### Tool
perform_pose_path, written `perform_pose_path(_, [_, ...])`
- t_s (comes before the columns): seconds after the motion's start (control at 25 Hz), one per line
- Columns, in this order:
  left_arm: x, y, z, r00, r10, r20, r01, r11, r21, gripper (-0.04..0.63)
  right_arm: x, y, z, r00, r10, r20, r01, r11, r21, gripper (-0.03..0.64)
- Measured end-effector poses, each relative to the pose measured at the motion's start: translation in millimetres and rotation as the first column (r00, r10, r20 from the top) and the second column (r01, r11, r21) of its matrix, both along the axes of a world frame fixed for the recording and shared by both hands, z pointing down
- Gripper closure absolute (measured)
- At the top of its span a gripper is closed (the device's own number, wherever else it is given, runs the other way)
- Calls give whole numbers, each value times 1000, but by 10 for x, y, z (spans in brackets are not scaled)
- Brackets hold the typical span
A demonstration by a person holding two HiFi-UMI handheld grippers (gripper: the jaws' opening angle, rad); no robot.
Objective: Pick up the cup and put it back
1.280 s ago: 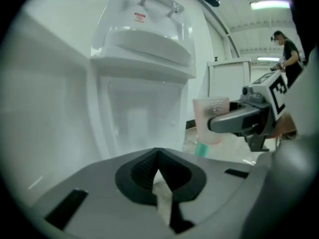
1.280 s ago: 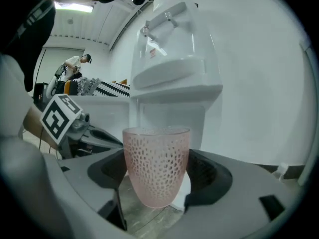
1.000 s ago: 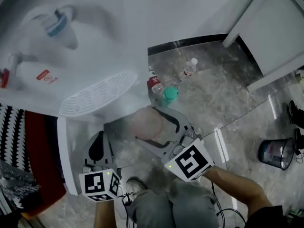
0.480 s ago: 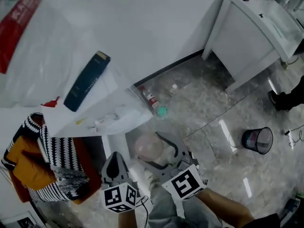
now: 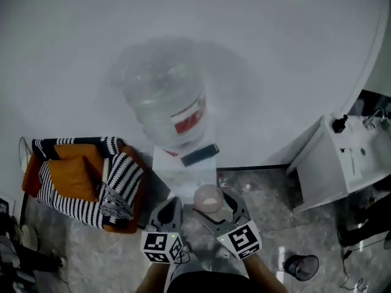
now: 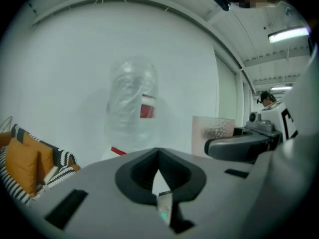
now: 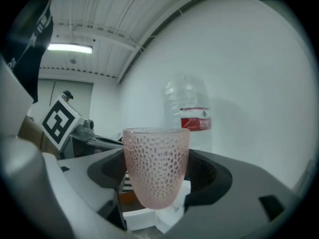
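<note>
My right claw [image 7: 158, 180] clamps the pink cup [image 7: 156, 158], lifted, apparently clear; left claw [image 6: 158, 173] together, empty. Pickup done; putting back remains.

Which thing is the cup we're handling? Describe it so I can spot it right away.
Find the big water bottle on the white dispenser. In front of it, the right gripper holds the cup upright between its jaws: translucent pink, dimpled all over, unlike the clear, red-labelled bottle.
</note>
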State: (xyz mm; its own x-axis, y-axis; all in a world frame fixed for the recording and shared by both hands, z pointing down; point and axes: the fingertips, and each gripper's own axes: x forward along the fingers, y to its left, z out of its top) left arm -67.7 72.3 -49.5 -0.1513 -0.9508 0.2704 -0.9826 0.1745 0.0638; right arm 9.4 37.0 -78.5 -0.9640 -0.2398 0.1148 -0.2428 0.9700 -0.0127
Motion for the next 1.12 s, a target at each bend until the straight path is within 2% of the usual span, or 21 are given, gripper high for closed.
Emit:
perform_pose_path(0.12, [-130,113,-167,997,-70,-31,72,996,45,583,-126,69,-148,998,-69,7,69,998,-7,245])
perform_pose_path(0.28, [-271,77,-23,990,-102,-97,107,993,49,583,-279,19,-80,994,-111,-7,111,993,-36,245])
perform_pose_path(0.44, [-162,470,33,977,-162,-139,172,983,68,583,-67,262,36,993,-109,-37,107,993,-49,245])
perform_pose_path(0.68, [5,582,-72,979,-161,-127,169,984,59,583,217,243,-139,998,-60,-19,59,997,-52,245])
perform_pose_path(0.88, [138,478,-97,982,-140,-130,149,987,64,583,386,195,-27,999,-28,-40,25,997,-78,245])
perform_pose_path(1.12, [220,456,-161,987,-131,-96,137,989,59,583,357,204,-45,998,-58,-5,57,994,-89,245])
